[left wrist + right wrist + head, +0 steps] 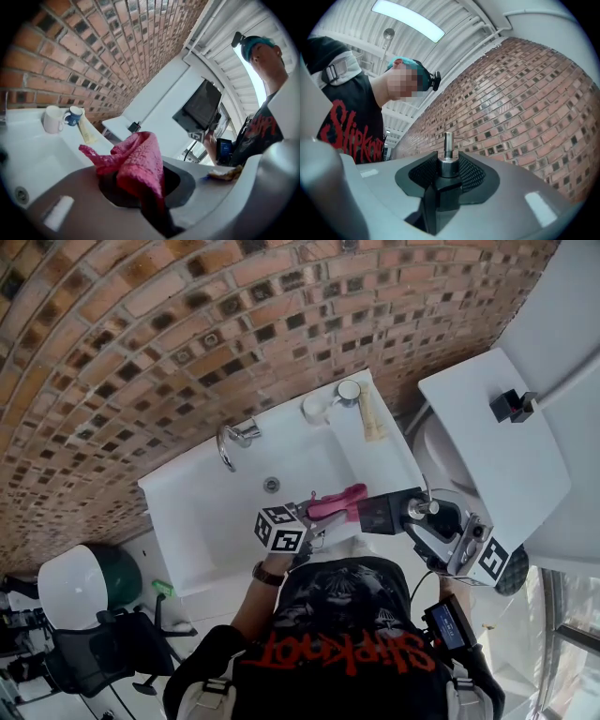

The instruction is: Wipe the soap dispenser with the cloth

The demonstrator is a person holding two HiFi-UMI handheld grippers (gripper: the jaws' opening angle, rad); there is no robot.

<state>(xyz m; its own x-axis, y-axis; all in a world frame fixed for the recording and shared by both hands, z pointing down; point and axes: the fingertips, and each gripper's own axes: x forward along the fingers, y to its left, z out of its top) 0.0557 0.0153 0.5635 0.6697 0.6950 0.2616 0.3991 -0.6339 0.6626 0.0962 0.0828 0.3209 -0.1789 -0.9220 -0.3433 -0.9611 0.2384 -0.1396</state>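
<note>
The pink cloth (337,502) is bunched between the jaws of my left gripper (323,512), which is shut on it above the front of the sink. In the left gripper view the cloth (136,159) spills up and forward over the jaws. My right gripper (441,521) is shut on the black soap dispenser (384,512), held in the air just right of the cloth with its metal pump (422,508) toward the gripper. The right gripper view shows the pump (448,159) standing up between the mesh pads. I cannot tell whether cloth and dispenser (201,110) touch.
Below is a white sink (216,521) with a chrome tap (234,439) and drain (272,485). A white mug (316,407), a blue cup (349,390) and a tube (372,416) sit at its back corner. A white cistern lid (497,446) is on the right, brick wall behind.
</note>
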